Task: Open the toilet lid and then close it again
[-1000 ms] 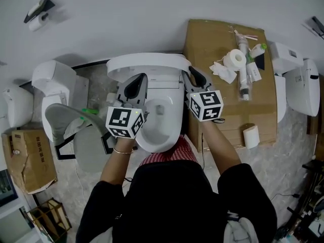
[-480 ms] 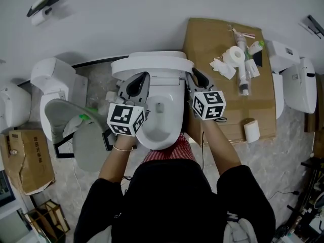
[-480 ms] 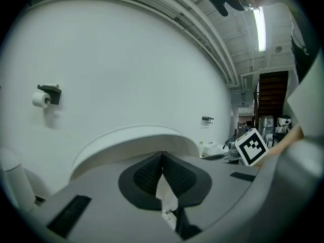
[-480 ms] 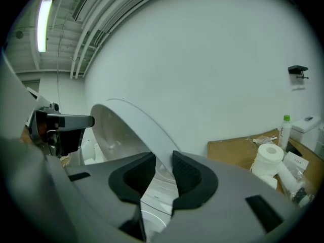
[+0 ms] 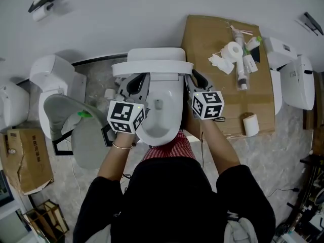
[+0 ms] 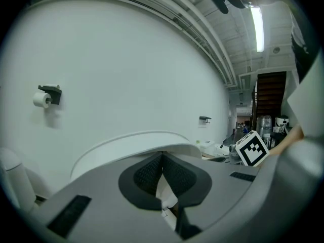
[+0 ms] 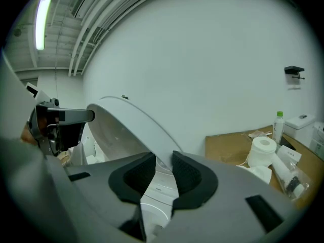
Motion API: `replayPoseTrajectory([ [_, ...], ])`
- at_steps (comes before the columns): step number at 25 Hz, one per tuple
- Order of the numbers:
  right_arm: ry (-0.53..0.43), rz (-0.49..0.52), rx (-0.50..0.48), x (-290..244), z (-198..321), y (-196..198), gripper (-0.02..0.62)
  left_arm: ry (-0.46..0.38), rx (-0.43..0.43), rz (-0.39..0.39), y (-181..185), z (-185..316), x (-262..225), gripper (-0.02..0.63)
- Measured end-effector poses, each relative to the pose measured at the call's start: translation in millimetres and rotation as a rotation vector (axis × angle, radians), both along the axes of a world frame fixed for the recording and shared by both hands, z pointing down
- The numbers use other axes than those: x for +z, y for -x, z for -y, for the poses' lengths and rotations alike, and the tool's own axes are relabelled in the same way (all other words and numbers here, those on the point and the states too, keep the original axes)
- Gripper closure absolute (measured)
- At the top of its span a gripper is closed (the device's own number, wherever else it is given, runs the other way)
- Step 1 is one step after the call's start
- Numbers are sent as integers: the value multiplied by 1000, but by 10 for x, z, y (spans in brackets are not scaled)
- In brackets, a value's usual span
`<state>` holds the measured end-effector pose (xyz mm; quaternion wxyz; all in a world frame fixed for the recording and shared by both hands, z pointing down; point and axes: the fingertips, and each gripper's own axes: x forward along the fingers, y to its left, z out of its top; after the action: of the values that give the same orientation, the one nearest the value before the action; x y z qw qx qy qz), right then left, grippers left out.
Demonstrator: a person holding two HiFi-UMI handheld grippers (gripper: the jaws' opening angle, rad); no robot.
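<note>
**Toilet lid** [image 5: 152, 68]: white and raised. The head view showed it edge-on only, so neither face could be read. In that view the tips of both pairs of jaws ran in under this edge and were cut off.

**Left gripper** [image 6: 162, 157]: jaws drawn together, with the pads meeting at the tips. The lid's curved rim crossed just above and beyond the tips. A white sliver showed in the wedge behind them, but what it belonged to could not be made out. It was also unclear whether the tips pinched the rim or only touched it.

**Right gripper** [image 7: 163, 162]: jaws a narrow slot apart and closed on the lid. The lid's rim came down from the upper left and ran straight into the slot, with one pad on each face. White toilet bodywork showed below the slot, only partly visible.

**Bowl** [image 5: 158, 121]: uncovered, lying between the two grippers on the person's side of the jaws.

**Cardboard box** [image 7: 235, 138]: beyond and to the right of the right jaws. It carried a paper roll [image 7: 263, 151] and some bottles, which were partly cut off at the edge of the view.

**Paper holder** [image 6: 48, 96]: on the wall, far left of the left jaws and well apart from them.
</note>
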<state>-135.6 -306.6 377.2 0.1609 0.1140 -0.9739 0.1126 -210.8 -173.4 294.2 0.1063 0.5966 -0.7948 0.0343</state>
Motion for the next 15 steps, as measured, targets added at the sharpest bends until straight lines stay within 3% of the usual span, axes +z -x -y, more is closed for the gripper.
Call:
replayPoseTrajectory([
  [15, 20, -29, -5, 97, -126, -154, 497, -4, 8, -40, -146, -136, 93, 603],
])
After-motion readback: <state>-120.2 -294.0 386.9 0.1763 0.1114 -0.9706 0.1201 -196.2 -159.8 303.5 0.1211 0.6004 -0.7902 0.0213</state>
